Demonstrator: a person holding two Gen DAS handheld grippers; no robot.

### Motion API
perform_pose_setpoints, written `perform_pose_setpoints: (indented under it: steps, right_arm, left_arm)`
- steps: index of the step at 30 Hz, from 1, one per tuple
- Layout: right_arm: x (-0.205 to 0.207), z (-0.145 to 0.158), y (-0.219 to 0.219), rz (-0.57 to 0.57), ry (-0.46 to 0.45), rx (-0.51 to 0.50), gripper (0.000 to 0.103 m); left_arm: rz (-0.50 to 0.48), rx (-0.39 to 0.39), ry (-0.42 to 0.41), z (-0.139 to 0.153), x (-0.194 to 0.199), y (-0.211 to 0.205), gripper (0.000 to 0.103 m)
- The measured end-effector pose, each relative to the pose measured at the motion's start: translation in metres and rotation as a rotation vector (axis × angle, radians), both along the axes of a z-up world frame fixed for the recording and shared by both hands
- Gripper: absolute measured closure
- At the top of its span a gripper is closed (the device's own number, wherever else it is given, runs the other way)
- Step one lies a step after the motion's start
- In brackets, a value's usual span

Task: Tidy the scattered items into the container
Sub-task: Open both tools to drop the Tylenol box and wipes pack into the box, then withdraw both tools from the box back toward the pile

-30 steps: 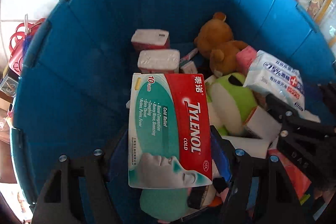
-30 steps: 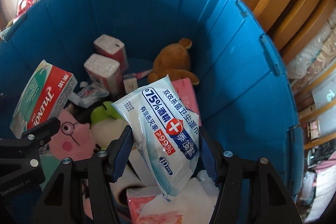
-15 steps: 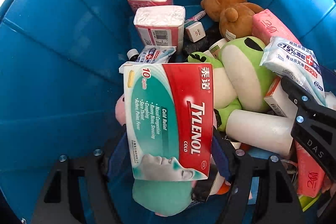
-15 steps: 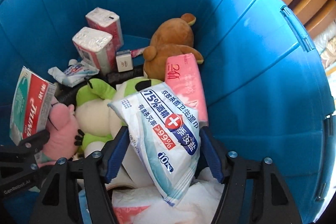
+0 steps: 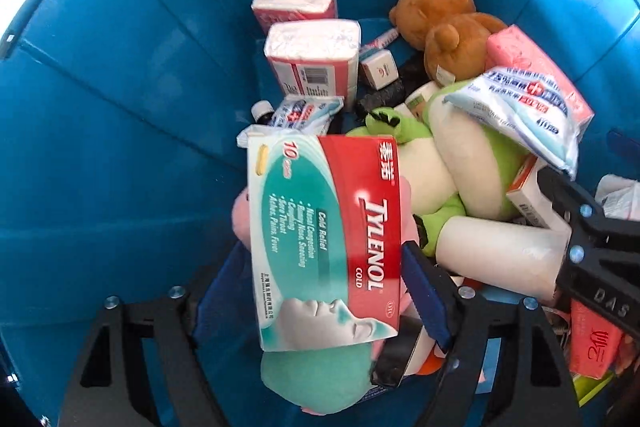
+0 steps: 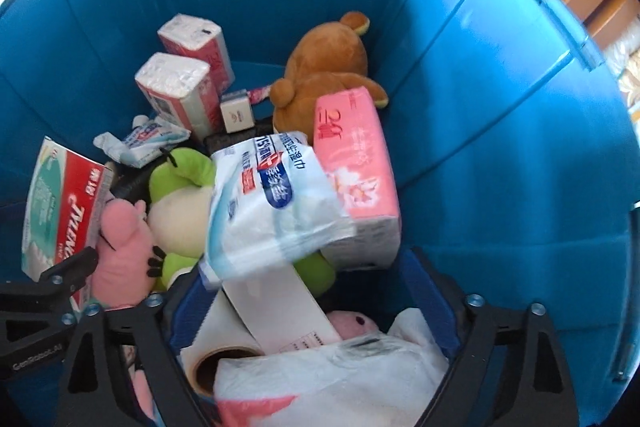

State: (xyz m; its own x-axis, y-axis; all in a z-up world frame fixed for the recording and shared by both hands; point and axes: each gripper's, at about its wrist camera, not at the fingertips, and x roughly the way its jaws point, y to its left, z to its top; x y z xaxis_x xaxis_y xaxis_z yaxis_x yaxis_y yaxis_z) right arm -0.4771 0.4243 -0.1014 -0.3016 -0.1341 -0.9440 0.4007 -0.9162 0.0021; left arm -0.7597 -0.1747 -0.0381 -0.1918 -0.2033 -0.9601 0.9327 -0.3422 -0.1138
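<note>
My right gripper [image 6: 312, 311] is opening; the wipes pack [image 6: 272, 195] has dropped into the bin [image 6: 480, 147]. My left gripper [image 5: 320, 291], opening, seemingly still cradles the Tylenol box [image 5: 324, 239].

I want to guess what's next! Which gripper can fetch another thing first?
Probably right. The right gripper is opening and empty; the wipes pack lies on the pile. The left gripper is opening, but the Tylenol box sits between its fingers.
</note>
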Motion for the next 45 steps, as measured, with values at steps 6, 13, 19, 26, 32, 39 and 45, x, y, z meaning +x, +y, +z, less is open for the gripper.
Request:
perform_pose_setpoints:
  steps: [6, 13, 19, 26, 32, 39, 45]
  right_arm:
    - [0.013, 0.031, 0.007, 0.013, 0.057, -0.024, 0.003]
    - [0.039, 0.067, 0.026, 0.019, 0.109, -0.086, 0.001]
    - [0.082, 0.11, 0.039, 0.03, 0.237, -0.166, 0.001]
    - [0.133, 0.131, 0.033, 0.05, 0.362, -0.234, 0.001]
    - [0.169, 0.147, 0.024, 0.063, 0.42, -0.324, 0.0]
    - [0.203, 0.171, -0.008, 0.091, 0.471, -0.44, 0.0]
    - [0.237, 0.191, -0.074, 0.141, 0.493, -0.475, 0.0]
  left_arm:
    - [0.052, -0.03, 0.072, 0.022, 0.014, 0.003, 0.024]
    - [0.063, -0.12, 0.159, 0.066, 0.03, 0.036, 0.024]
    - [0.063, -0.249, 0.251, 0.106, 0.056, 0.084, 0.024]
    - [0.139, -0.408, 0.279, 0.129, 0.092, 0.14, 0.024]
    - [0.26, -0.519, 0.271, 0.128, 0.134, 0.175, 0.024]
    - [0.395, -0.594, 0.265, 0.114, 0.201, 0.21, 0.024]
    - [0.505, -0.641, 0.228, 0.09, 0.276, 0.234, 0.024]
